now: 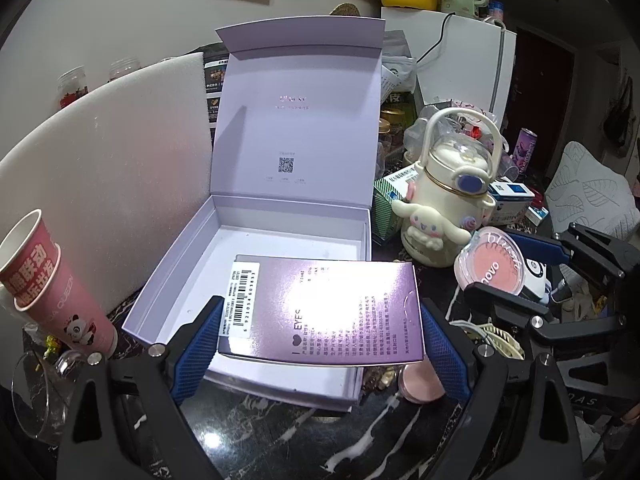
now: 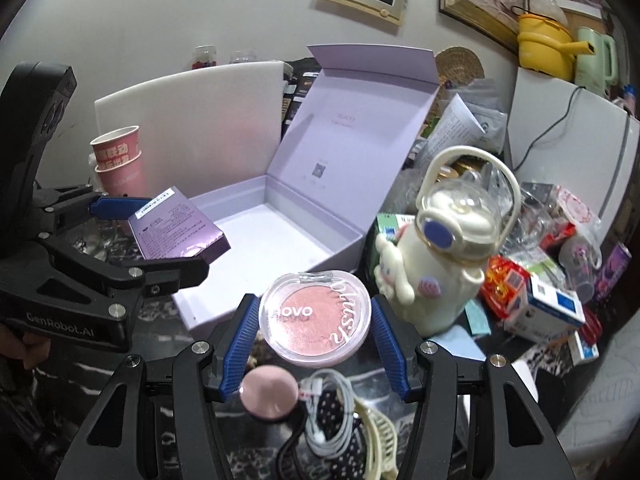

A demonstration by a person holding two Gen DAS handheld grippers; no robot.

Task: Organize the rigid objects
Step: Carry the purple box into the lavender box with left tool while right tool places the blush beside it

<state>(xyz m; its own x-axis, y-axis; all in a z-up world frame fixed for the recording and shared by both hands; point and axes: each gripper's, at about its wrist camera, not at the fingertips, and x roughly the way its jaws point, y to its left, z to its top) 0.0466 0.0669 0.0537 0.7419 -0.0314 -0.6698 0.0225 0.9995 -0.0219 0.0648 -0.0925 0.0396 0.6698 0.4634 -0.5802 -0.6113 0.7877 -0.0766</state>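
Lavender card: 1 gift box, lid hinged up and standing open, tray bare inside. I read both cams as follows.

L gripper: jaws clamped on 1 purple carton, blue pads pressing its two short sides. The carton is held flat, barcode label up, above the near-right part of the box tray. From the right wrist cam the same carton sits at the box's left edge, tilted slightly.

R gripper: jaws closed on 1 pink blush compact, clear lid up, "novo" print visible. It hangs off the tabletop, just in front of the box's near corner. In the left cam the compact is right of the box, beside the cream bottle.

Count, other items:
- 1 cream character bottle w/ loop handle, upright, right of box.
- 2 red paper cups stacked, left of box; the left cam shows only part of the stack, so the count rests on the right cam.
- 1 small pink round lid on the dark marble table, below the compact.
- 1 white cable and 1 cream hair claw, touching, near edge.
- 1 white foam board upright behind the box.
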